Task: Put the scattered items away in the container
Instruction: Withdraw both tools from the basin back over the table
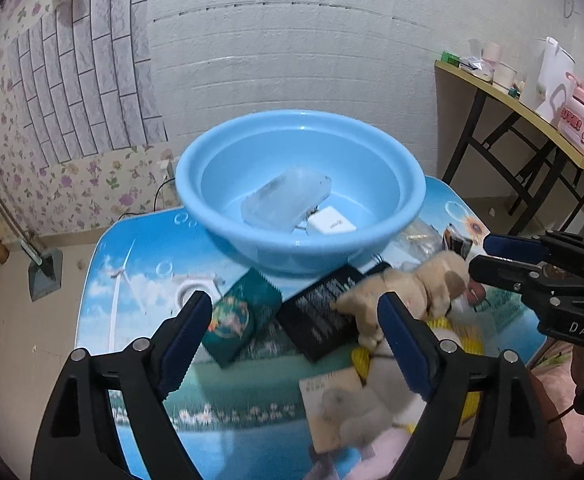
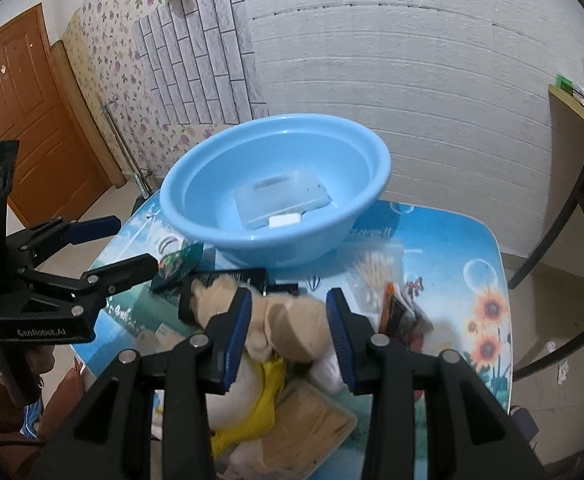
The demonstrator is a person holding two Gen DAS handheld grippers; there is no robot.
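The tan plush dog is sitting pinched between the right claw pads, its long axis running 9-to-3; the blue basin is waiting at 12. The left claw is hanging wide and empty over the worktop, near a green packet and black battery.

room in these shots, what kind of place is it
Probably a room in a home: floral wallpaper and a brown wooden door, a low picture-printed table holding a blue basin, and a cluttered folding side table.
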